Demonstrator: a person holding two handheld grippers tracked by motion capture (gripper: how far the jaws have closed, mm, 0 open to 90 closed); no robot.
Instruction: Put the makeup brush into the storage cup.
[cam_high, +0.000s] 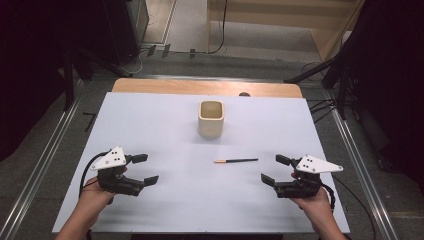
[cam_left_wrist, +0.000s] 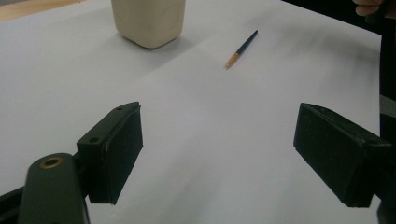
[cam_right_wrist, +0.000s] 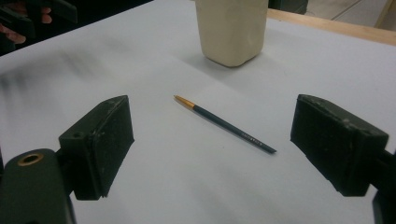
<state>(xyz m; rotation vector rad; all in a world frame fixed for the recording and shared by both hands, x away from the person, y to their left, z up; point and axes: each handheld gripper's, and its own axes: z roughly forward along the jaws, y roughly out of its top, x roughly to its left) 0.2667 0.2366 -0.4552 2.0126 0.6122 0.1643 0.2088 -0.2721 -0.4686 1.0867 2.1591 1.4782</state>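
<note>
A dark pen with an orange tip lies flat on the white table, in front of the cream cup and apart from it. The right gripper sits just right of the pen, jaws spread wide with nothing between them. The left gripper rests well apart at the left, jaws equally wide and empty

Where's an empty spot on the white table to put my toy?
Bare white table lies left of the cup, and between the left gripper and the pencil. It is tighter between pencil and right gripper.
</note>
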